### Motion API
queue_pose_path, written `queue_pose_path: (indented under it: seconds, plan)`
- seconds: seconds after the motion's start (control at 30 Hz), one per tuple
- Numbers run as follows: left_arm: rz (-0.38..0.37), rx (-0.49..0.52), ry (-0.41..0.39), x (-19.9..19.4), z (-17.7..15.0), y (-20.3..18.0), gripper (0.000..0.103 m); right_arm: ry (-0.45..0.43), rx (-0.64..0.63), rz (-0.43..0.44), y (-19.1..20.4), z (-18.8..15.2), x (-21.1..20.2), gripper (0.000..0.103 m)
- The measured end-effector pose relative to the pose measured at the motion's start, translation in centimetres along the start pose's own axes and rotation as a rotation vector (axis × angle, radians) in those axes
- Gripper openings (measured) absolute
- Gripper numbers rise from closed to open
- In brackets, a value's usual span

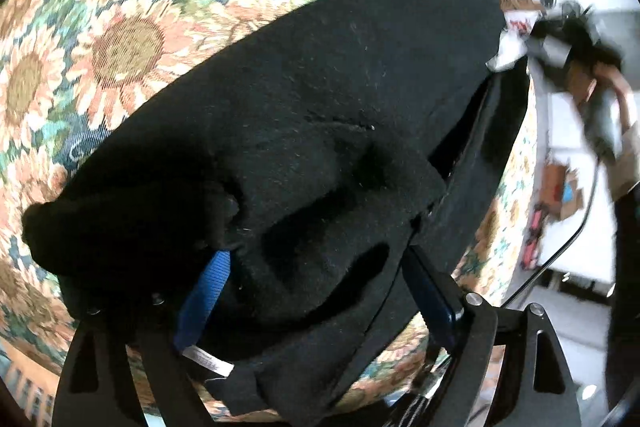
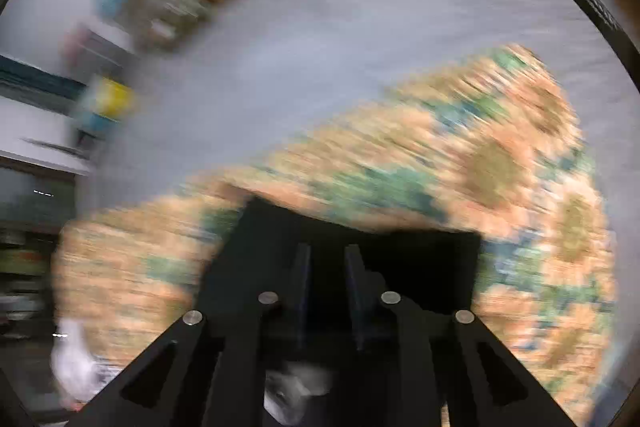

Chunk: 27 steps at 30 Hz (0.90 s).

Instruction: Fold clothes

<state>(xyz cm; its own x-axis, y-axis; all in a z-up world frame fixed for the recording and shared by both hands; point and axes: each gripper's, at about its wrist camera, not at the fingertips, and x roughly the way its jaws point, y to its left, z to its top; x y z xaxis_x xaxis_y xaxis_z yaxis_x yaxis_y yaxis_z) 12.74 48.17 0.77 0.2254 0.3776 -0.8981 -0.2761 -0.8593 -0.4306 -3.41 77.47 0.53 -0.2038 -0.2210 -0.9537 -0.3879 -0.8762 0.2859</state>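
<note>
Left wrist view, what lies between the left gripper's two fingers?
The black garment, bunched up on the sunflower cloth, fills the gap of the left gripper.

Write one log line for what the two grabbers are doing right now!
left gripper: fingers wide, black fleece garment draped between | right gripper: fingers narrow, dark cloth beneath, blurred | surface: sunflower-print tablecloth

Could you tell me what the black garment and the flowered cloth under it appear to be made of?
Black garment: seemingly fleece or brushed knit, matte, with a fuzzy nap and clinging lint. Flowered cloth: probably woven tapestry-like fabric, since stepped thread lines show in the sunflowers.
</note>
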Motion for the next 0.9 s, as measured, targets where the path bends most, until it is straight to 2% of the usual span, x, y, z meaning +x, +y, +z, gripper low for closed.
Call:
queue_pose_path:
  seconds: [0.03,0.1,0.13,0.2,0.3,0.4,0.5,0.53,0.6,0.63,0.73,0.8,0.83,0.87,0.9]
  plan:
    - [-0.024,-0.015,-0.004,-0.1,0.0,0.2,0.086,0.018,0.008,-0.006,-0.6,-0.3,0.4,0.022]
    - [-0.071,-0.044,-0.011,-0.3,0.0,0.7,0.086,-0.056,0.026,0.091,-0.9,-1.0,-1.5,0.039]
    - [-0.095,-0.059,-0.015,-0.4,0.1,1.0,0.086,-0.087,-0.016,0.094,0.0,-1.5,-2.4,0.043]
    - [-0.126,-0.082,-0.029,-0.5,0.2,1.2,0.086,-0.148,-0.099,0.101,1.8,-2.4,-4.3,0.043]
    - [-0.161,-0.132,-0.067,-0.8,0.3,1.4,0.086,-0.138,-0.263,0.110,5.6,-3.9,-5.3,0.044]
    - [-0.172,-0.124,-0.114,-1.2,-0.2,1.0,0.086,-0.064,-0.365,0.182,8.5,-6.9,-4.7,0.047]
    - [-0.166,-0.065,-0.141,-1.9,-0.2,1.0,0.086,0.036,-0.484,0.244,11.7,-11.2,-3.1,0.050]
    - [-0.166,-0.050,-0.152,-2.3,-0.6,1.1,0.086,0.112,-0.533,0.297,12.5,-13.5,-2.2,0.050]
    - [-0.184,-0.052,-0.188,-3.1,-1.5,1.8,0.086,0.210,-0.584,0.362,13.1,-16.8,-1.4,0.047]
    - [-0.195,-0.062,-0.206,-3.7,-2.0,2.4,0.086,0.266,-0.618,0.360,13.6,-18.9,-0.5,0.045]
    - [-0.232,-0.100,-0.249,-5.1,-3.1,4.5,0.086,0.345,-0.710,0.343,13.7,-23.3,0.6,0.045]
    - [-0.239,-0.176,-0.282,-5.6,-3.3,6.3,0.086,0.333,-0.762,0.273,13.2,-25.0,0.7,0.044]
    - [-0.242,-0.214,-0.299,-5.8,-3.4,7.3,0.086,0.317,-0.797,0.157,12.8,-26.0,1.5,0.043]
    - [-0.233,-0.257,-0.302,-6.1,-3.6,8.5,0.086,0.310,-0.801,0.117,12.4,-26.3,1.7,0.046]
    - [-0.224,-0.300,-0.306,-6.4,-3.8,9.8,0.086,0.305,-0.771,0.128,11.8,-26.4,1.6,0.045]
